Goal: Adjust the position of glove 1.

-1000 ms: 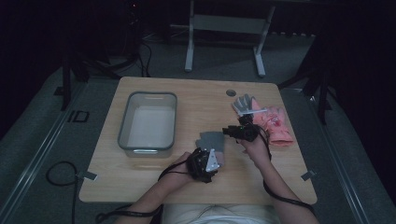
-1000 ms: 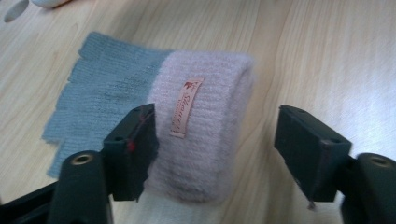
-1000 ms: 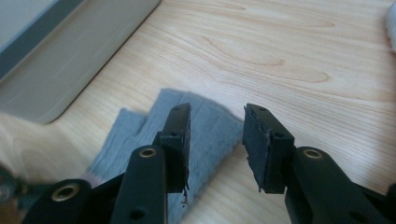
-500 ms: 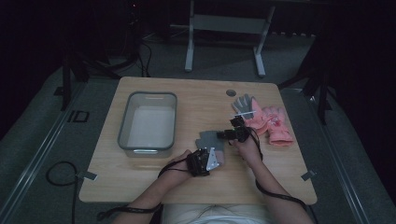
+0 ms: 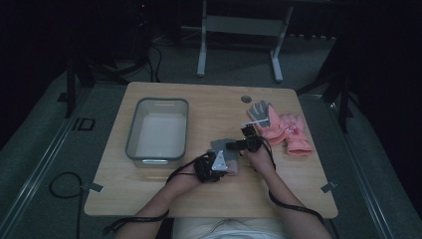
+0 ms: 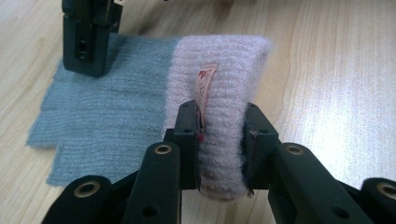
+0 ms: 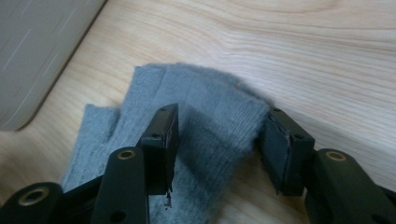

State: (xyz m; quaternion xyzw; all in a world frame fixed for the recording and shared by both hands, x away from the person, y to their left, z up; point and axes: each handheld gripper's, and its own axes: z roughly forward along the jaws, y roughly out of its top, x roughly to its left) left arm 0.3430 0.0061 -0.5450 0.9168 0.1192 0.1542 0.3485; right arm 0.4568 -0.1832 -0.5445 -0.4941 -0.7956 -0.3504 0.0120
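Note:
A grey knit glove (image 5: 220, 146) with a pale pink cuff (image 6: 219, 65) lies flat at the table's middle. My left gripper (image 6: 219, 126) has just closed and is shut on the cuff, which stands folded up between its pads; a small label (image 6: 204, 86) shows there. In the high view this left gripper (image 5: 224, 164) sits at the glove's near edge. My right gripper (image 7: 219, 135) has its jaws down over the glove's (image 7: 154, 88) grey part. They have just been closing a little and still stand apart, fabric between them. It shows at the glove's far side (image 6: 88, 37).
A clear plastic bin (image 5: 158, 102) stands left of the glove. At the right lie a grey glove (image 5: 260, 112) and a pair of pink gloves (image 5: 293, 132). A round hole (image 5: 245, 98) marks the table's far side.
My right gripper has moved left and down from beside the pink gloves onto the grey glove. The left hand has stayed in place.

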